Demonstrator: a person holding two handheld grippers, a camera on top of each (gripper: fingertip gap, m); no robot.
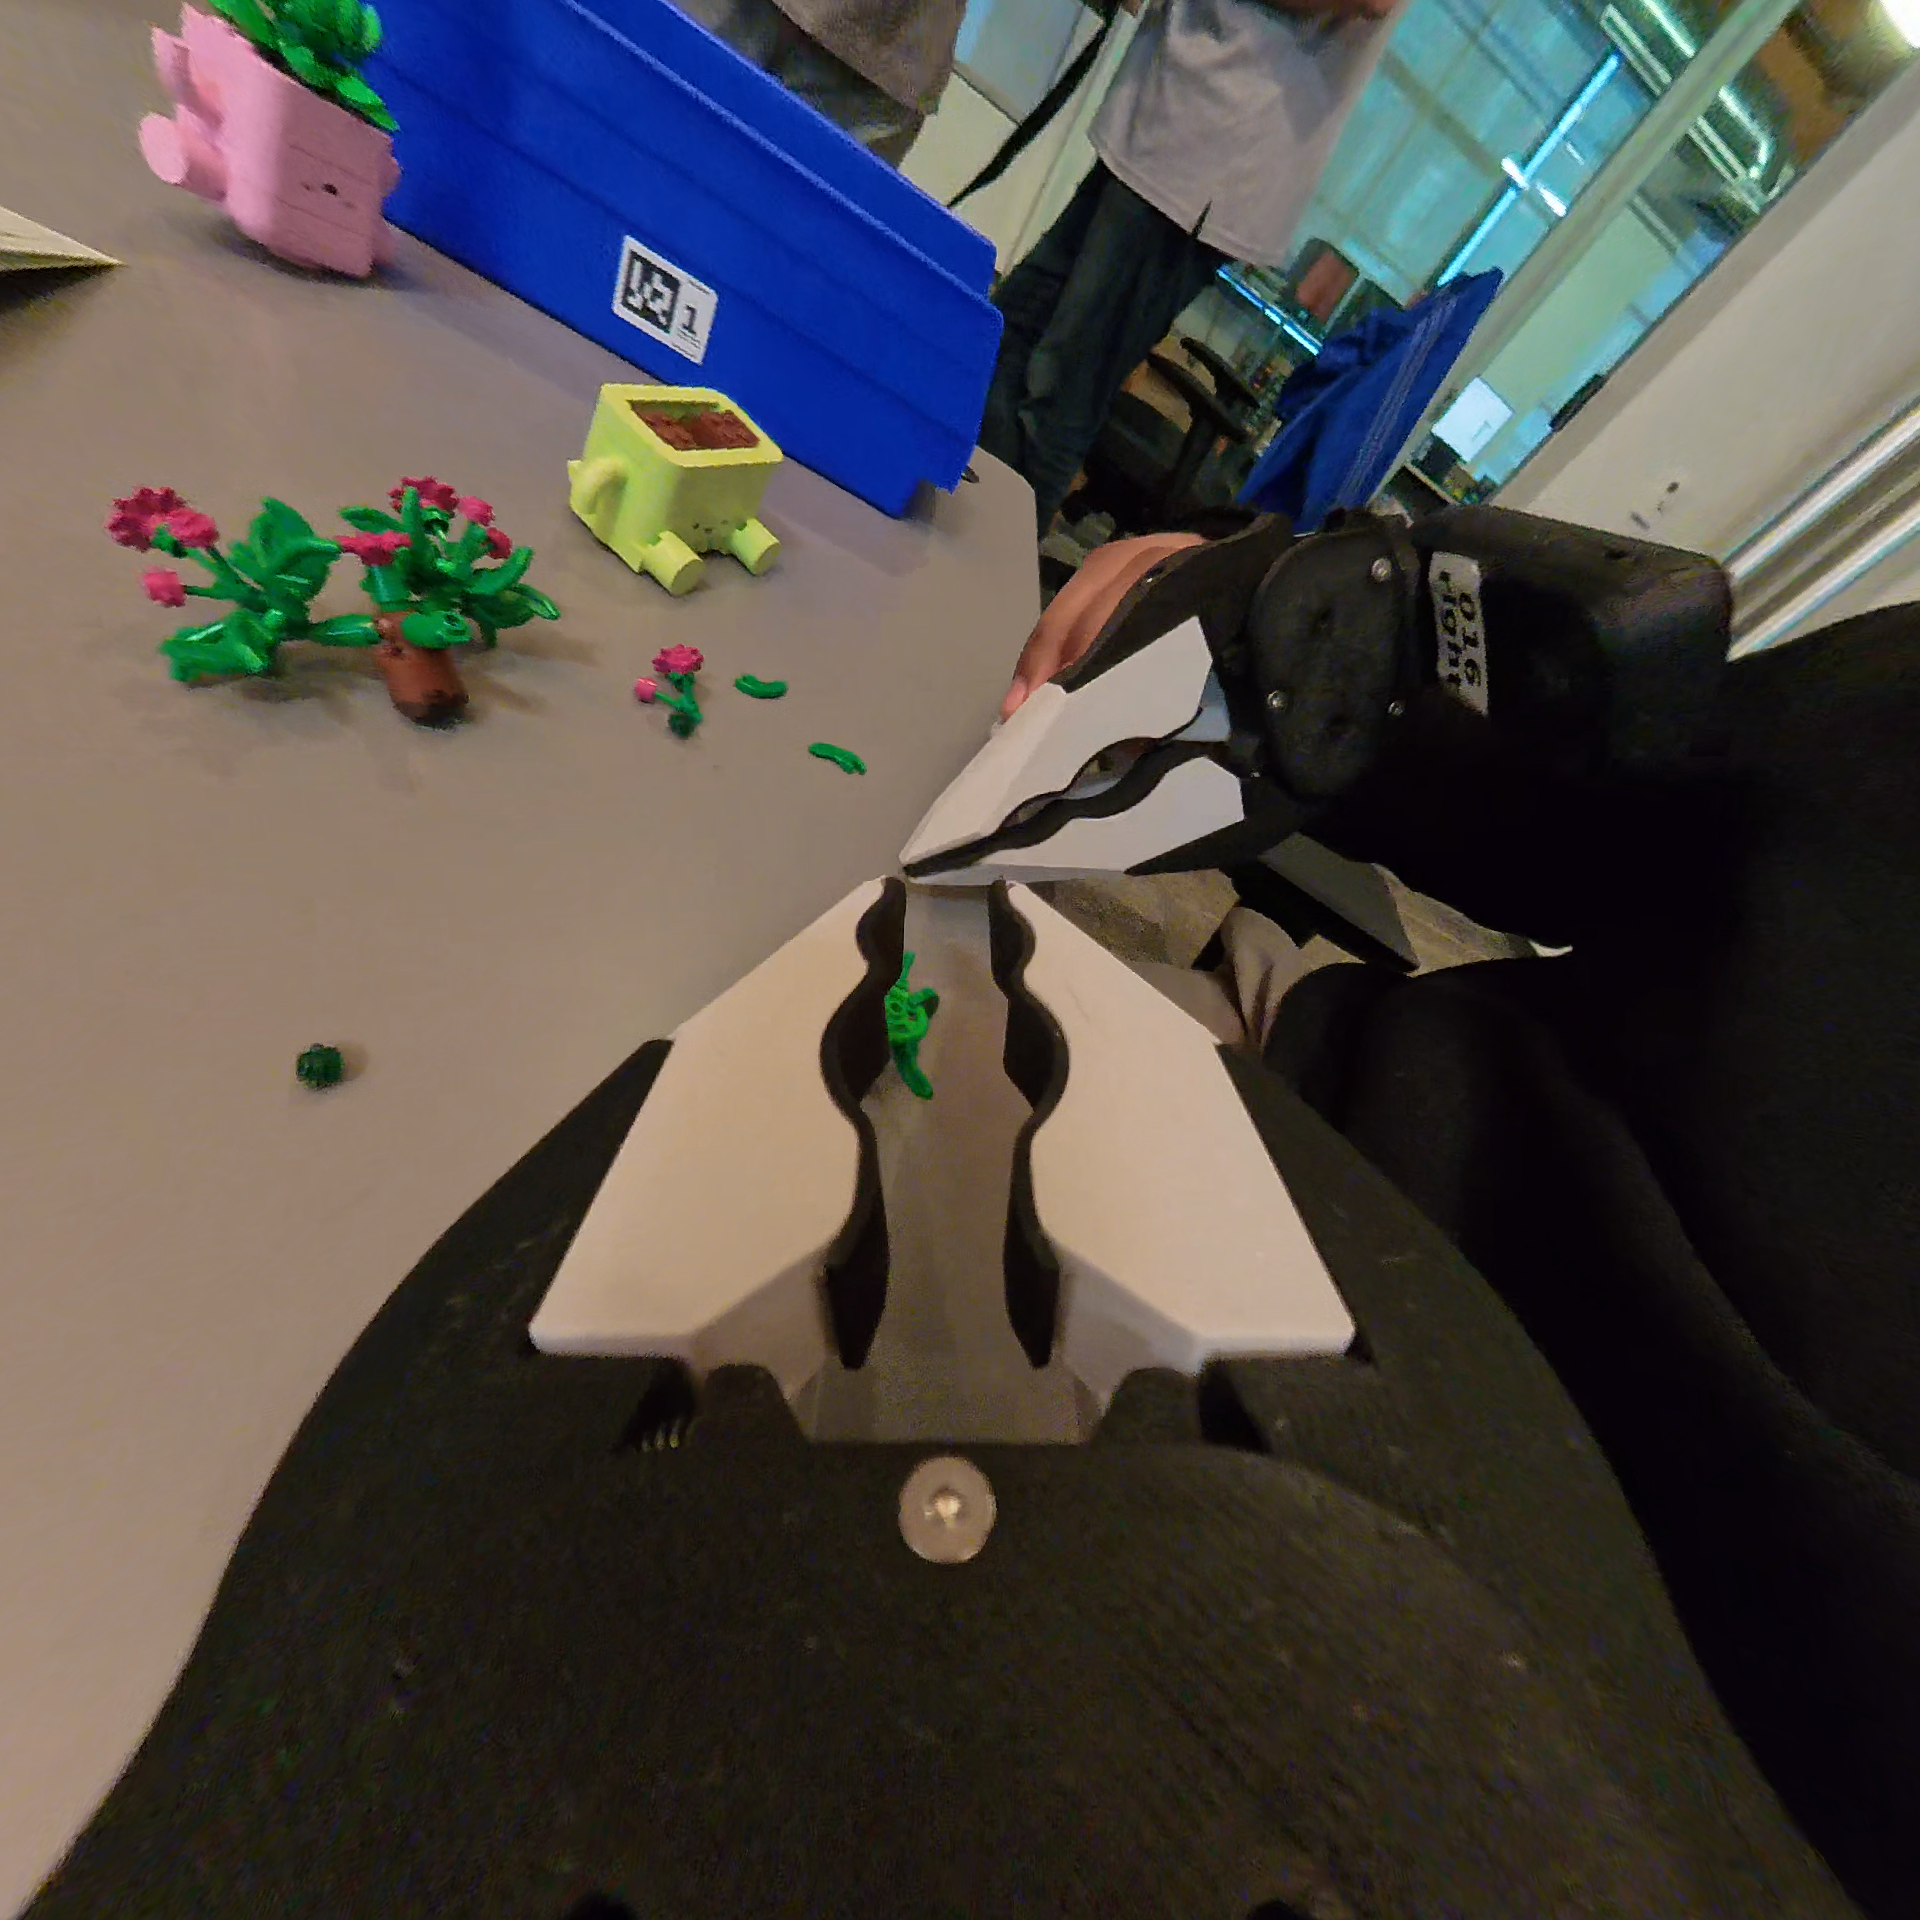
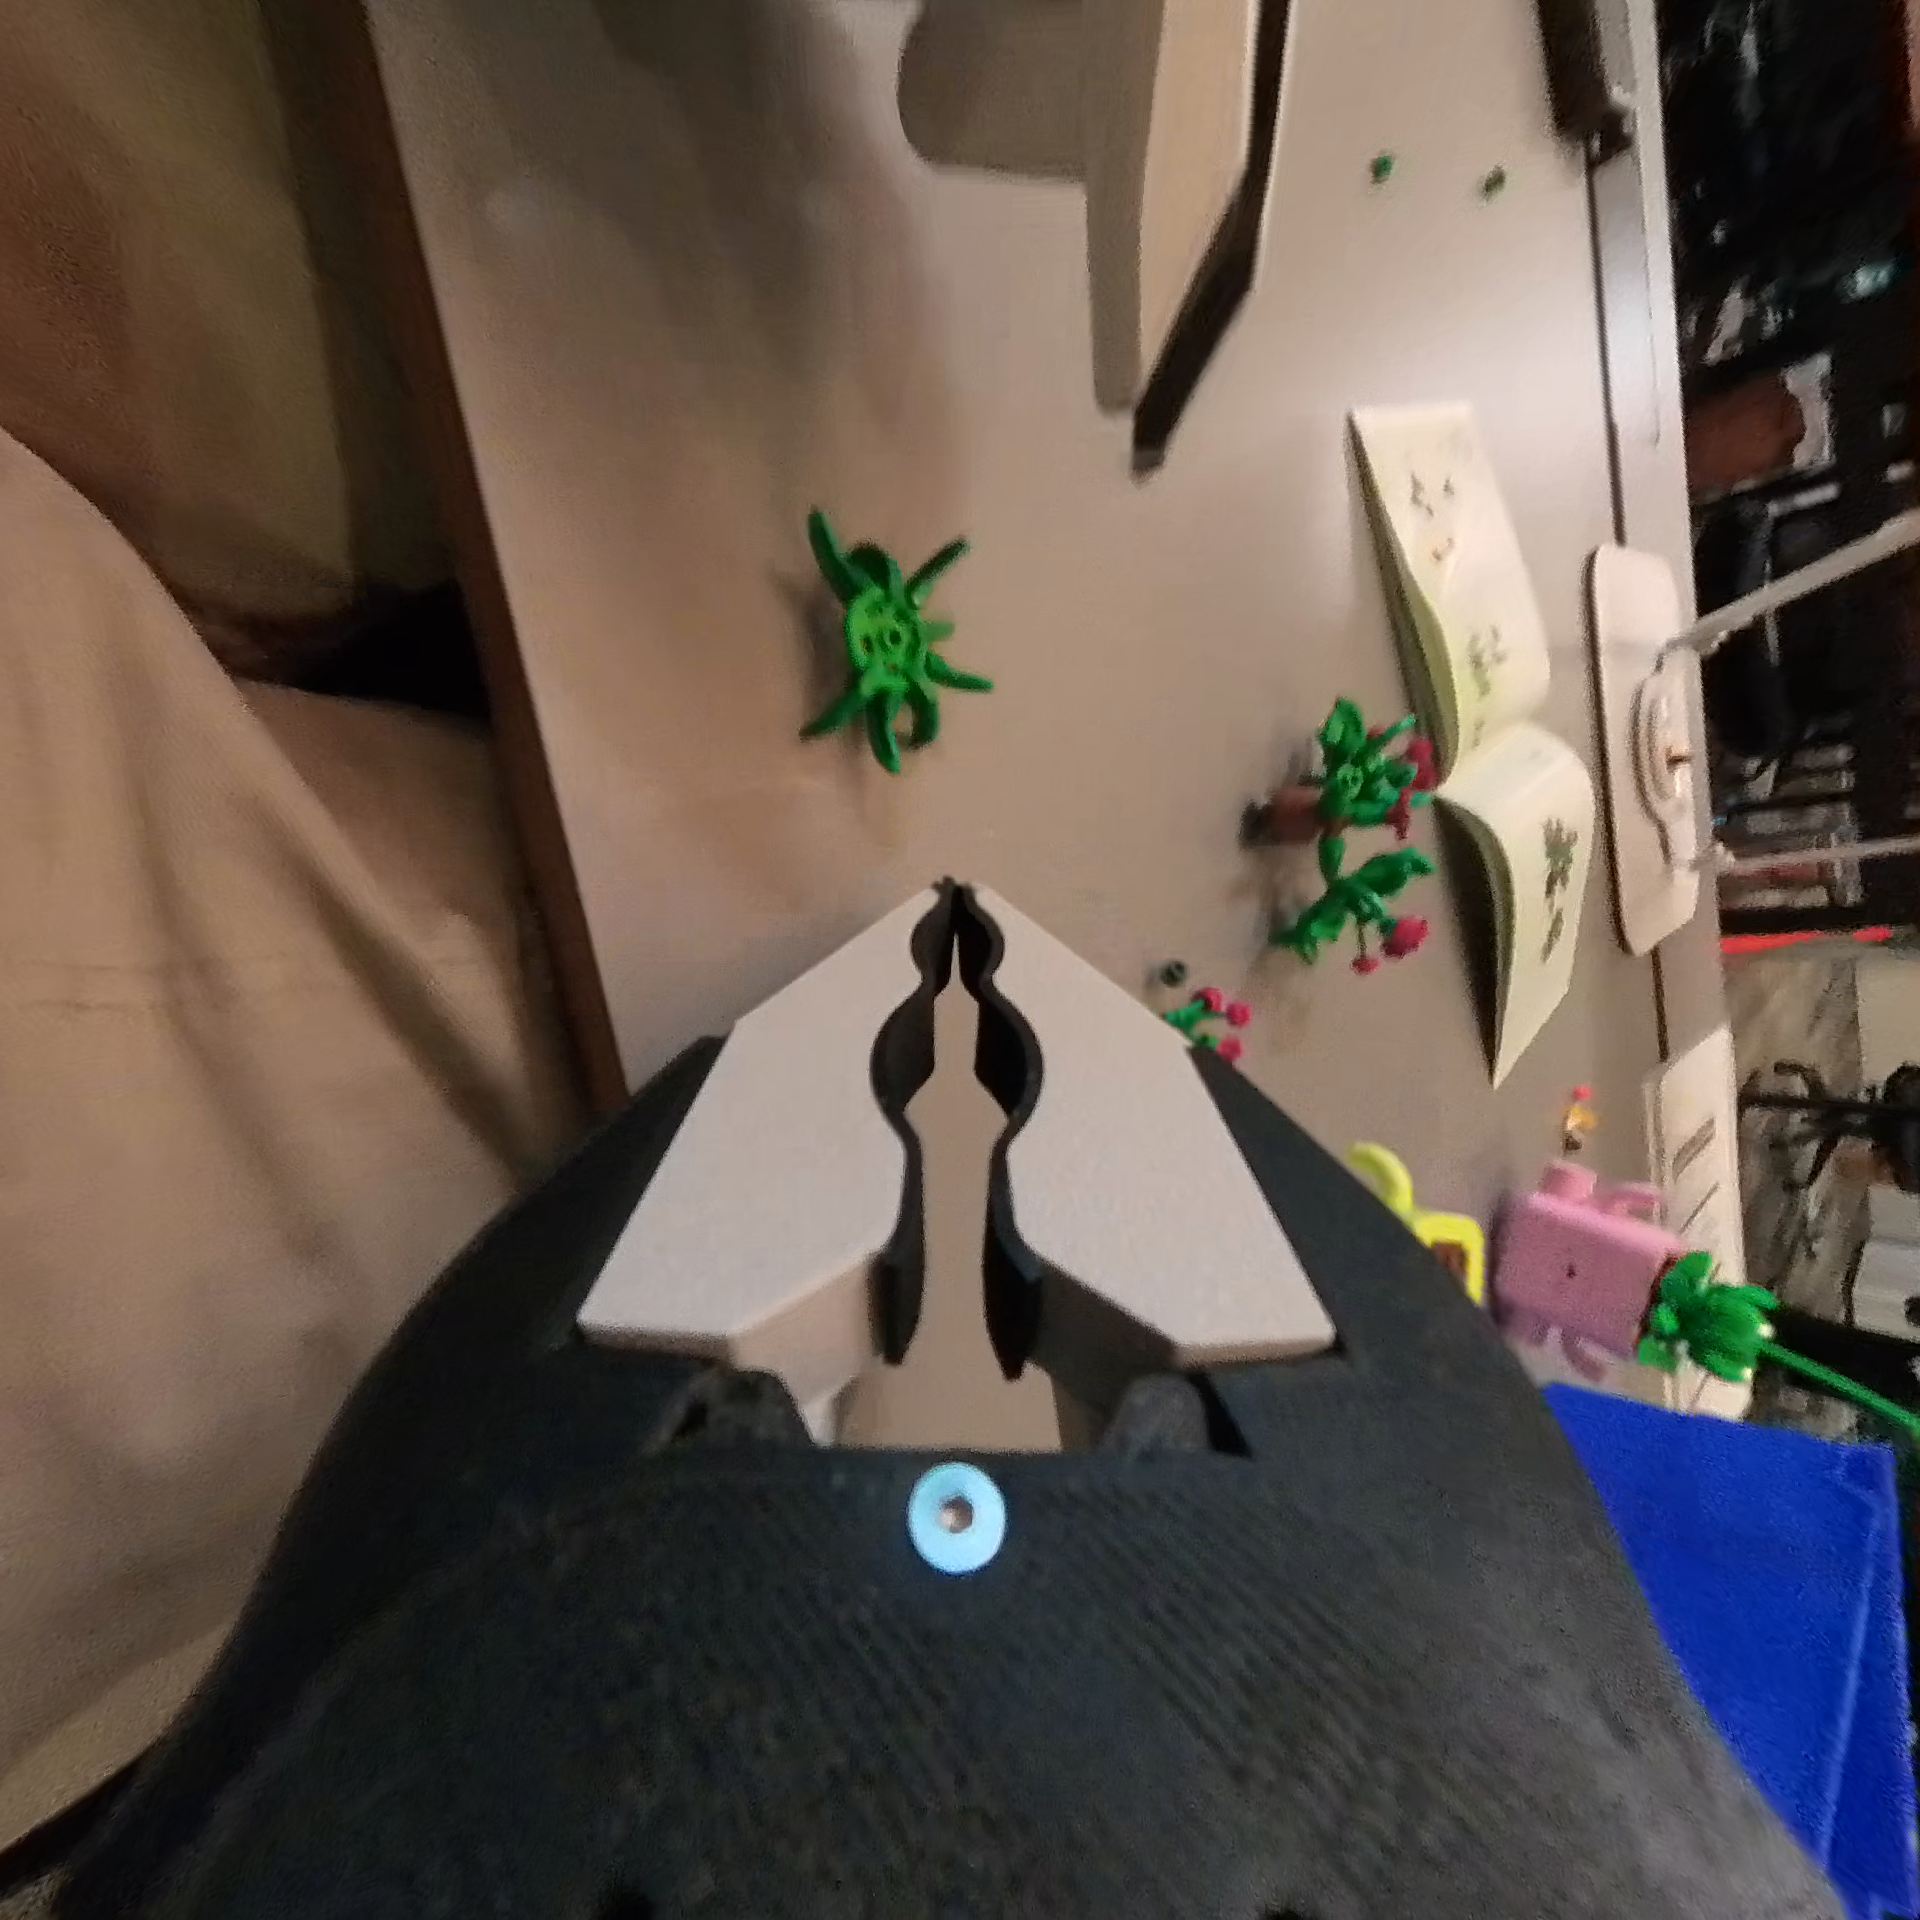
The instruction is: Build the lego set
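Note:
A green leafy lego piece (image 1: 906,1023) lies on the grey table (image 1: 436,935); in the left wrist view it shows through the gap between my left gripper's fingers. My left gripper (image 1: 940,888) is open and empty above it. My right gripper (image 1: 909,868) is shut, its tip almost touching the left fingertips. In the right wrist view the right gripper (image 2: 951,894) is shut and hovers short of the leafy piece (image 2: 888,644). I cannot tell whether its tips pinch anything. The left gripper's fingers (image 2: 1174,208) show blurred at the top.
A magenta-flowered lego plant (image 1: 343,592) lies on its side. Near it are a flower sprig (image 1: 675,686), two loose leaves (image 1: 836,758) and a dark green bit (image 1: 319,1065). Behind stand a lime pot (image 1: 675,483), a pink pot (image 1: 275,156) and a blue bin (image 1: 675,208). An open booklet (image 2: 1475,727) lies beyond. One gripper's finger ends stand about 8 cm off the other's.

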